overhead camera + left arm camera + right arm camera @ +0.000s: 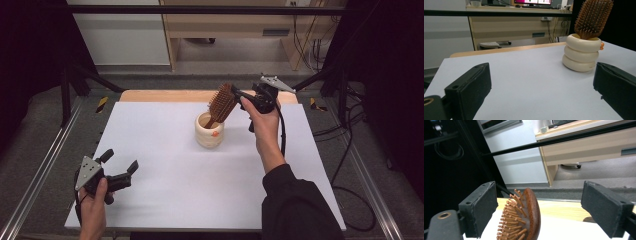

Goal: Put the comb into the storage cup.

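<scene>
while the wooden hairbrush [221,104] stands handle-down in the cream ringed cup [209,131] mid-desk [165,150], the right claw [234,91] sits around its head, jaws apart and not pressing. the left claw [120,161] rests near the desk's front-left corner, jaws apart, empty.

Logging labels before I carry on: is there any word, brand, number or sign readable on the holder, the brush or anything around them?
No text can be read.
Cream ringed holder: a small reddish mark low on its side, too small to read.
Monitor on the far desk: bright screen, content blurred.
Hairbrush: no lettering visible.
Grey plate on the left gripper: no marking legible.
</scene>
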Available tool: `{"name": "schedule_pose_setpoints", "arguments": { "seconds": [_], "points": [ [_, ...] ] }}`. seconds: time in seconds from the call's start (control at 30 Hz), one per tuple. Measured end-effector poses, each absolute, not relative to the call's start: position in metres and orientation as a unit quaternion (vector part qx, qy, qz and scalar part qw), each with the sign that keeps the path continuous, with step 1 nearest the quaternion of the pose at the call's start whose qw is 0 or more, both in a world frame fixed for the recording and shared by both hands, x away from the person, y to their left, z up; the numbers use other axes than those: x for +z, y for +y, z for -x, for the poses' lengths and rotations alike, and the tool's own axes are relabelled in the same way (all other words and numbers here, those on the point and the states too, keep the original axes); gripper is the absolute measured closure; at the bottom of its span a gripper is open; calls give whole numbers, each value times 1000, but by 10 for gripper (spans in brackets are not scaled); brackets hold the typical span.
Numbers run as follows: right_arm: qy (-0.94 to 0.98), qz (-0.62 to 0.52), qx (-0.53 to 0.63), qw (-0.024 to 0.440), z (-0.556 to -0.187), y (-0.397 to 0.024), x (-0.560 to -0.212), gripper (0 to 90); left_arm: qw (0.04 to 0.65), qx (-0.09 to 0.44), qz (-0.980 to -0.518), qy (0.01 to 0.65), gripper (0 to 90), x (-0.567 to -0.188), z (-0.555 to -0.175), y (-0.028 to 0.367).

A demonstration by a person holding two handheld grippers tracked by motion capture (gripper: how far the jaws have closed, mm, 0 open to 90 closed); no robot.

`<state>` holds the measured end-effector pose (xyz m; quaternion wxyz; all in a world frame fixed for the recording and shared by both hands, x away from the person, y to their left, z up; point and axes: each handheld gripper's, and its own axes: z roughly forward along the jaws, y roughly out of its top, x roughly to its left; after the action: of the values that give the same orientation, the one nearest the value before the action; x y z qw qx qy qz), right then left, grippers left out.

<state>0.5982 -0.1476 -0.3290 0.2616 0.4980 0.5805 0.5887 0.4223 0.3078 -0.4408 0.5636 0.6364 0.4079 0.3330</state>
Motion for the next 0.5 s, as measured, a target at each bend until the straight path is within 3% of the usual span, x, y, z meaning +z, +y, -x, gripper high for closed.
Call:
{"name": "schedule_pose_setpoints", "arguments": {
  "seconds": [0.2, 0.5],
  "points": [
    [588, -495, 583, 265, -598, -147, -328, 87, 563, 333, -636, 409, 18, -441, -423, 308],
    [606, -483, 563, 286, -595, -148, -328, 108, 564, 333, -635, 410, 15, -441, -422, 308]
  ]
}}
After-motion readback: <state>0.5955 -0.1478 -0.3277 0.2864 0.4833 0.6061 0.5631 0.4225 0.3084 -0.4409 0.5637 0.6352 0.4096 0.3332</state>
